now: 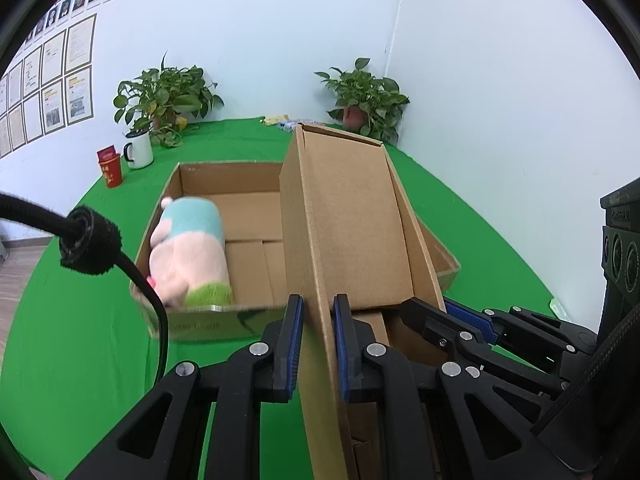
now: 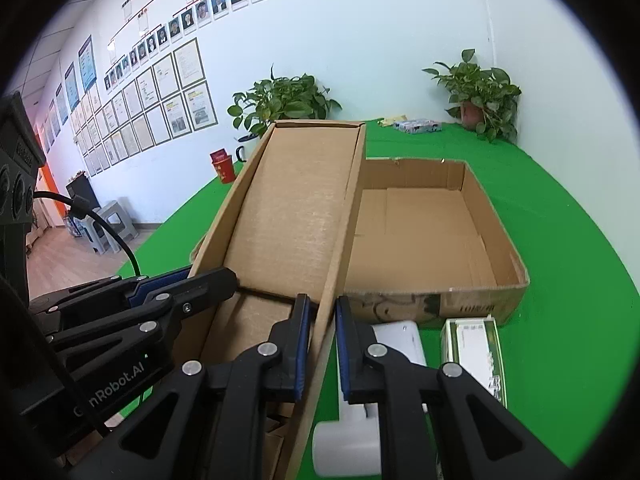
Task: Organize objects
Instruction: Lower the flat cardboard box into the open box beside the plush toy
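The green table [image 1: 80, 360] is carrying the whole job, and the open box [image 2: 496, 248] is sitting flat on it with its mouth up, ready for loading. The lid [image 1: 352, 220] is being held tilted up over the box between the two grippers, likely so it can go on square or stay clear of the opening.

The left gripper [image 1: 318, 344] is pinching the lid's left side wall, one pad inside and one outside. The right gripper [image 2: 322, 344] is doing the same on the right wall. Gripping both walls is probably keeping the floppy cardboard from twisting.

Inside the box, the plush [image 1: 188, 248] is lying on its side against the left wall, already packed. Two things are waiting on the table just in front of the box: a white device [image 2: 360, 400] and a green-and-white carton [image 2: 476, 348]. My guess is they are next in.

At the back, the two plants [image 1: 168, 96], the mug [image 1: 138, 148] and the red tin [image 1: 110, 168] are standing well apart from the work.
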Motion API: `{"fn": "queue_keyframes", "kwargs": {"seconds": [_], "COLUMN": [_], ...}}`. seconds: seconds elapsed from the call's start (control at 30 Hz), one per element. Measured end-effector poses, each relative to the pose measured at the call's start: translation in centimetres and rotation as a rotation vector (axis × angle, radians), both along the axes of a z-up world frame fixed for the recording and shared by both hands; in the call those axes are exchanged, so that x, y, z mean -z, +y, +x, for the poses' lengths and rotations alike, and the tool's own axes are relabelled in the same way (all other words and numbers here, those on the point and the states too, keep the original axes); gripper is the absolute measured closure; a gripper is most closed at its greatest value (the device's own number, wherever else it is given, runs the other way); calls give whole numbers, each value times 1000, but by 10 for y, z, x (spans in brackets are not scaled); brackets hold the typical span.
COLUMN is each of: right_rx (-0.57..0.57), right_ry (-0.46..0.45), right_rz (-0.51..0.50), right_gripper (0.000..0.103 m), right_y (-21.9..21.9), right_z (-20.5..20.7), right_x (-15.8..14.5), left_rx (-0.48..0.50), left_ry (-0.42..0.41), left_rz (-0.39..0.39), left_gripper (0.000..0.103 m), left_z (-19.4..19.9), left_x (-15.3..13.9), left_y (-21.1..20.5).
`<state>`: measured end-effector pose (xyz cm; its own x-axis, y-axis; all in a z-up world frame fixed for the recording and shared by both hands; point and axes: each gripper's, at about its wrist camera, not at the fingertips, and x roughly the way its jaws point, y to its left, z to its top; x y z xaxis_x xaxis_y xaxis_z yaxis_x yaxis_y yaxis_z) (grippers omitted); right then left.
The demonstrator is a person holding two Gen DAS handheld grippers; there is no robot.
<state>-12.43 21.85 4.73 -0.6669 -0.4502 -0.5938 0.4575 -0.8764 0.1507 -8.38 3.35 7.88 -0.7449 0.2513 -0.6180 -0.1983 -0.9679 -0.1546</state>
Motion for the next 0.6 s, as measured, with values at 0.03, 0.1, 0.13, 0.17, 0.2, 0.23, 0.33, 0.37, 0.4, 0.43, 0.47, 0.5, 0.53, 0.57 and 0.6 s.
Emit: {"fn": "queue_keyframes", "kwargs": {"seconds": [0.03, 0.1, 0.13, 0.17, 0.2, 0.23, 0.33, 0.37, 0.4, 0.43, 0.47, 0.5, 0.53, 0.57, 0.6], "right_rx": [2, 1, 0, 0, 0, 0, 1, 3, 3, 2, 2, 2, 1, 2, 2], "right_ry": [6, 13, 18, 25, 31, 39, 54, 56, 54, 50, 46, 43, 42, 44, 47], "right_rz": [0, -4, -5, -5, -7, -11, -17, -17, -18, -18, -17, -16, -13, -10, -6], "right_gripper": [91, 91, 91, 91, 91, 92, 92, 92, 92, 92, 92, 92, 92, 92, 92], "right_y": [-1, -1, -3, -4, -5, -5, -7, -7, -8, -9, -10, -12, -13, -15, -16], "right_z": [-4, -14, -18, -22, -24, -27, -31, -33, -35, -39, -43, -46, -50, -54, -58], "right_x": [-2, -6, -9, -11, -14, -17, -21, -21, -20, -19, -19, -19, -19, -20, -21], "left_rx": [-1, -3, -4, -5, -8, -9, -10, -11, -11, -12, -13, -13, -13, -14, -14], "left_ry": [4, 16, 21, 27, 36, 44, 59, 58, 55, 51, 48, 47, 47, 46, 46], "left_rz": [2, 0, -2, -4, -7, -11, -21, -21, -20, -19, -19, -20, -20, -24, -30], "left_gripper": [91, 91, 91, 91, 91, 91, 91, 91, 91, 91, 91, 91, 91, 91, 91], "left_z": [-7, -19, -25, -30, -35, -38, -47, -51, -56, -61, -66, -73, -77, -83, -89], "left_x": [-4, -11, -16, -20, -25, -28, -35, -36, -36, -35, -35, -36, -36, -37, -39], "left_y": [0, 0, 0, 0, 2, 1, 1, 0, 0, -2, -2, -2, -3, -3, -3]}}
